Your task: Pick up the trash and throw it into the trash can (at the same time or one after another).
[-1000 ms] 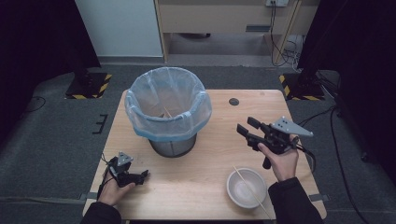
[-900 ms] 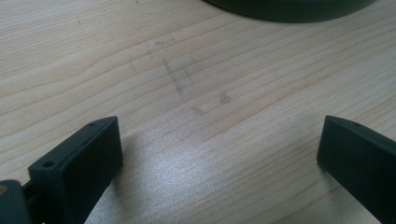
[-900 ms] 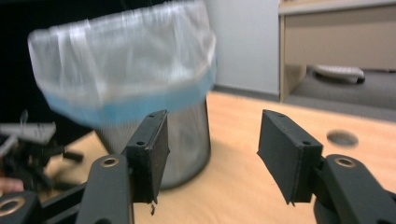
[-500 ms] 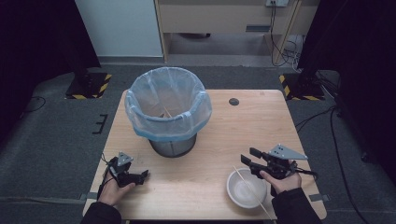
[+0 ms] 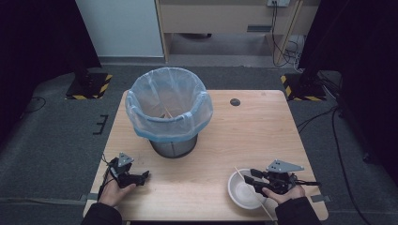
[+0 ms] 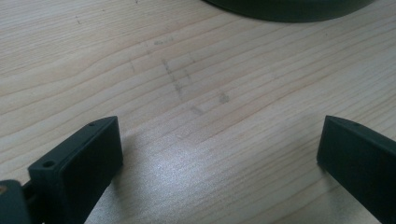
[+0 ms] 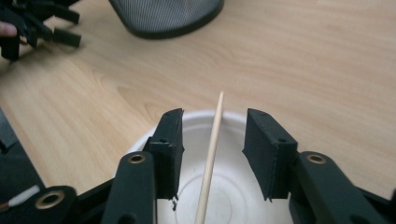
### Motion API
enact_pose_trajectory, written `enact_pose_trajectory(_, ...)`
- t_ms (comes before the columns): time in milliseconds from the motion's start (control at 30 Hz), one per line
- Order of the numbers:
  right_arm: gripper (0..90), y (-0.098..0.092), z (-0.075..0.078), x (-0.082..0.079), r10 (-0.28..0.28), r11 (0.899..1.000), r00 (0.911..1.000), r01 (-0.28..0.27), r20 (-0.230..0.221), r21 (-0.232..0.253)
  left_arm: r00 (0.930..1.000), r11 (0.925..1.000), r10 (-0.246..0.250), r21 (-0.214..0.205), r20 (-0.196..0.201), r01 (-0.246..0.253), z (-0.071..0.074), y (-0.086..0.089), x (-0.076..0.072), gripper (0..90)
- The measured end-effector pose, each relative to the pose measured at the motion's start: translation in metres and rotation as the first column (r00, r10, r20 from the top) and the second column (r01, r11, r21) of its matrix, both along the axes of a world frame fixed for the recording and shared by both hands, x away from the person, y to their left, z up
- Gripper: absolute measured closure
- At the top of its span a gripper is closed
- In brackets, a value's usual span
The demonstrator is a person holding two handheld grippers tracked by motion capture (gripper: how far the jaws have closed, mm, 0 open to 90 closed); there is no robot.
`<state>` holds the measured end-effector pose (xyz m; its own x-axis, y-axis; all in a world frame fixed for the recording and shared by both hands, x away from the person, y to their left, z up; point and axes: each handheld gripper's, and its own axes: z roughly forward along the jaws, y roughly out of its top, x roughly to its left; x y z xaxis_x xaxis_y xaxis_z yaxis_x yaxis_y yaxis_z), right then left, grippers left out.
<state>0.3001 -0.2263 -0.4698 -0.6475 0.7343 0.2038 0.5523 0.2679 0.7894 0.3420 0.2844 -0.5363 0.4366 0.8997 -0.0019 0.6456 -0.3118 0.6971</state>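
Observation:
A white bowl point(image 5: 238, 191) sits at the table's front right with a thin wooden stick point(image 5: 252, 193) lying across it. My right gripper point(image 5: 250, 176) hovers low over the bowl point(image 7: 233, 186). Its jaws have just been closing and stand either side of the stick point(image 7: 211, 154), with gaps to both pads. A mesh bin point(image 5: 169, 110) lined with a blue bag stands mid-table, a stick leaning inside it. My left gripper point(image 5: 143, 177) rests on the table at the front left, open on bare wood point(image 6: 219, 126).
The wooden table point(image 5: 263, 136) has a small black round mark point(image 5: 235, 101) near its far edge. The bin's dark base point(image 7: 168, 16) lies beyond the bowl. Grey floor, yellow-black striped stands and cables surround the table.
My right gripper has come down and toward the front edge, from above the table to over the bowl, and its jaws have narrowed around the stick. The left gripper has stayed put.

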Motion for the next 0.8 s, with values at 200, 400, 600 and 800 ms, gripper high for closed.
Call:
enact_pose_trajectory(200, 61.7, 0.002, -0.007, 0.000, 0.004, 0.999, 0.9986, -0.006, -0.052, -0.042, 1.0000, 1.0000, 0.000, 0.000, 0.000, 0.000, 0.000, 0.000, 0.000, 0.0)
enact_pose_trajectory(400, 64.9, 0.005, -0.015, 0.004, 0.001, 0.997, 0.9966, -0.007, -0.082, -0.072, 1.0000, 1.0000, 0.000, 0.000, 0.000, 0.000, 0.000, 0.000, 0.000, 0.0)
enact_pose_trajectory(600, 71.0, 0.010, -0.020, 0.008, 0.000, 0.995, 0.9934, -0.011, -0.115, -0.100, 1.0000, 1.0000, 0.000, 0.000, 0.000, 0.000, 0.000, 0.000, 0.000, 0.0)
enact_pose_trajectory(800, 76.8, 0.010, -0.020, 0.008, -0.002, 0.995, 0.9906, -0.012, -0.137, -0.103, 1.0000, 1.0000, 0.000, 0.000, 0.000, 0.000, 0.000, 0.000, 0.000, 0.0)
